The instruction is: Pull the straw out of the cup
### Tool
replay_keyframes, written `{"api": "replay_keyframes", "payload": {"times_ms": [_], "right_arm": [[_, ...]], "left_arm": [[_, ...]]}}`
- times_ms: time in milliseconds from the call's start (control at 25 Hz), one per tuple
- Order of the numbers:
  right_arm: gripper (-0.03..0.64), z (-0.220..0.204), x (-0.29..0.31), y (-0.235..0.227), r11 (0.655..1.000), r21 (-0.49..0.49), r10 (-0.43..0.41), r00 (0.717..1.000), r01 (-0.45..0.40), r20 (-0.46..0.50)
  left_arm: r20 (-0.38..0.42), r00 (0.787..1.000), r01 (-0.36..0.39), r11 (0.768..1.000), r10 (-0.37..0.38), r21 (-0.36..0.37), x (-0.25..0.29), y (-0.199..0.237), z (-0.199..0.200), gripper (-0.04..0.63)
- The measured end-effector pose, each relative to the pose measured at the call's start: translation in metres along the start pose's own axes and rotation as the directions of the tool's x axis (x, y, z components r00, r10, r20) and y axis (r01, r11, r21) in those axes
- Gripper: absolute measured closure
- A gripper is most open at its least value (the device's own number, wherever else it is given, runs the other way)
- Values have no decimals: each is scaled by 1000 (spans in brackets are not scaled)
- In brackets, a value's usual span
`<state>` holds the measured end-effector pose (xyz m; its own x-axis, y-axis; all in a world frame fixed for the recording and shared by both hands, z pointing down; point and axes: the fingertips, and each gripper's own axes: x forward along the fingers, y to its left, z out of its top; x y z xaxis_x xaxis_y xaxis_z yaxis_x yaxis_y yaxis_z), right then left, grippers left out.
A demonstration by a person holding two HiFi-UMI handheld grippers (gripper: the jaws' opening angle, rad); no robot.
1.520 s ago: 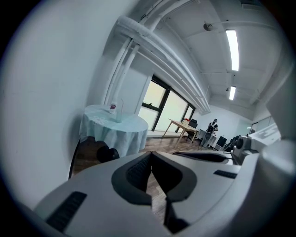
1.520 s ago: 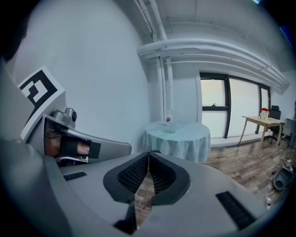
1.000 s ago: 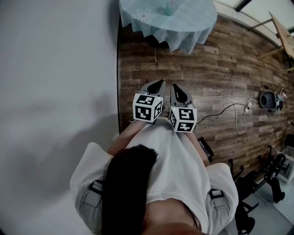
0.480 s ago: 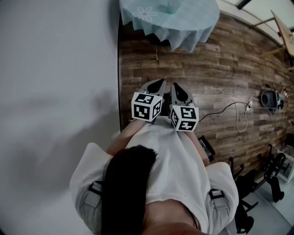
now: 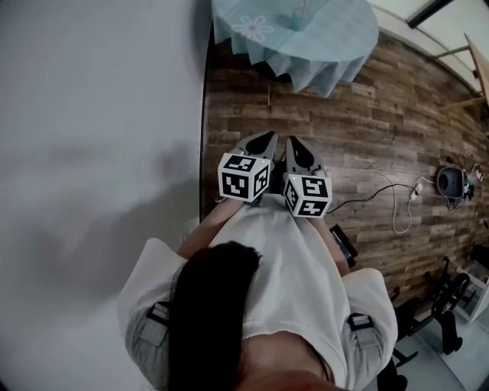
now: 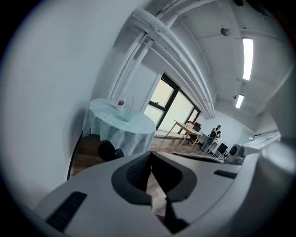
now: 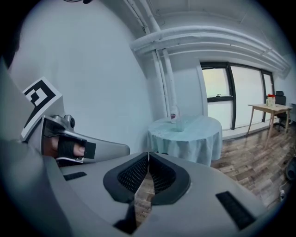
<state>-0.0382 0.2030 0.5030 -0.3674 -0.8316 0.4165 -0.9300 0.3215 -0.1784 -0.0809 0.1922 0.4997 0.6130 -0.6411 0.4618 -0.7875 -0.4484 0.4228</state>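
Jaws pressed together and empty, the left gripper (image 5: 263,139) and the right gripper (image 5: 296,145) were held side by side, close against the person's body. The cup (image 5: 295,21), with the straw (image 5: 304,8) standing in it, sat on the cloth-covered table (image 5: 336,53) well ahead of both sets of tips, far out of reach. By all appearances none of the task was done: approach, grip and pull all remained.
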Motion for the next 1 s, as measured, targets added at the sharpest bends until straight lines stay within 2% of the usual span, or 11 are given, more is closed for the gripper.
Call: {"api": "replay_keyframes", "payload": {"times_ms": [240, 480, 720, 1000], "right_arm": [[581, 11, 14, -17, 1000, 9, 1, 1000, -1, 1], [581, 19, 28, -40, 1000, 29, -5, 1000, 5, -4], [581, 27, 37, -78, 998, 56, -38, 999, 39, -17], [581, 43, 54, -108, 998, 51, -27, 1000, 27, -12]], "left_arm": [[-2, 1000, -17, 1000, 17, 11, 18, 5, 12, 586], [-12, 1000, -18, 999, 17, -46, 41, 9, 19, 586], [-25, 999, -40, 999, 39, -34, 65, 8, 30, 586], [-22, 997, -75, 997, 75, -30, 97, 7, 47, 586]]}}
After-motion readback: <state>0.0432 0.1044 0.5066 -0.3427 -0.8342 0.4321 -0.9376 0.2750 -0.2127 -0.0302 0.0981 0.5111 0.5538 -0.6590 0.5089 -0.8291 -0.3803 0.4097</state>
